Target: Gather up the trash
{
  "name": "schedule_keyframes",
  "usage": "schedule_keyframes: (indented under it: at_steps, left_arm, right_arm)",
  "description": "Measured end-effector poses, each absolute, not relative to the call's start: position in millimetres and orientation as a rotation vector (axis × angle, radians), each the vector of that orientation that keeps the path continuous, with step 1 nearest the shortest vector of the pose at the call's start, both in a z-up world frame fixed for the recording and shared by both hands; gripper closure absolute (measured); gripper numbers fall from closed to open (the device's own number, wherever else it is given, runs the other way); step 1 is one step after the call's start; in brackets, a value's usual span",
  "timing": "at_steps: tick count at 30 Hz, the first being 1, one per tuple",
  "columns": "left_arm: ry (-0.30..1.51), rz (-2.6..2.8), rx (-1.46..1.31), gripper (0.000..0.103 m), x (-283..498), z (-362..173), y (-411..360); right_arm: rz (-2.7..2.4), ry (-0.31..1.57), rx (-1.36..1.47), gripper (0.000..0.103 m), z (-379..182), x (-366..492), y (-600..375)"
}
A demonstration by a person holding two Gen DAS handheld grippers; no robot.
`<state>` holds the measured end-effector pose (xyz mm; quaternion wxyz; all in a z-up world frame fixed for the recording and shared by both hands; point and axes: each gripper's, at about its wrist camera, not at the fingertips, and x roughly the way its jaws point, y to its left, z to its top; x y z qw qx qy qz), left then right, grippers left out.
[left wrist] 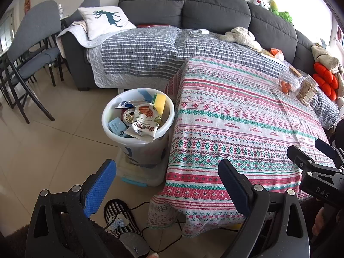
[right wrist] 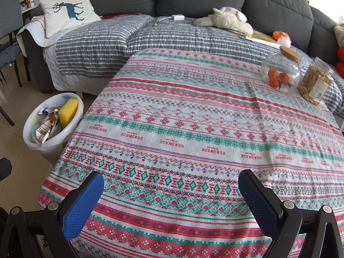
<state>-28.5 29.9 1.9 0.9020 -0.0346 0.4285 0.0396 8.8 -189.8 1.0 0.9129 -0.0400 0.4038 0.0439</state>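
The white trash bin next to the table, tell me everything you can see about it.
The trash bin is a round, white, slightly see-through plastic bucket, standing upright on a low clear storage box on the tiled floor, close beside the hanging tablecloth. It has no lid and is nearly full: a yellow sponge leans against the far rim, a crumpled snack wrapper lies on top, with blue paper scraps and what looks like a can underneath. Neither gripper touches it.

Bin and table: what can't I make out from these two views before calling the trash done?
- Bin bottom: both views, buried under the snack wrapper and sponge.
- Floor under the table: hidden by the tablecloth in both views.
- Table's near edge: right wrist view, covered by the right gripper; left wrist view, by the left gripper.
- Orange item on the sofa: too small to identify.
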Motion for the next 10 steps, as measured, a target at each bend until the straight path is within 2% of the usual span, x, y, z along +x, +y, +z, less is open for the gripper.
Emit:
schedule_keyframes:
  at_steps: [10]
  left_arm:
    - [0.908, 0.076, -0.103, 0.006, -26.2, 1.0, 37.8]
  right_arm:
    - [0.083, 0.837, -0.072, 0.001, -0.5, 9.8, -191.2]
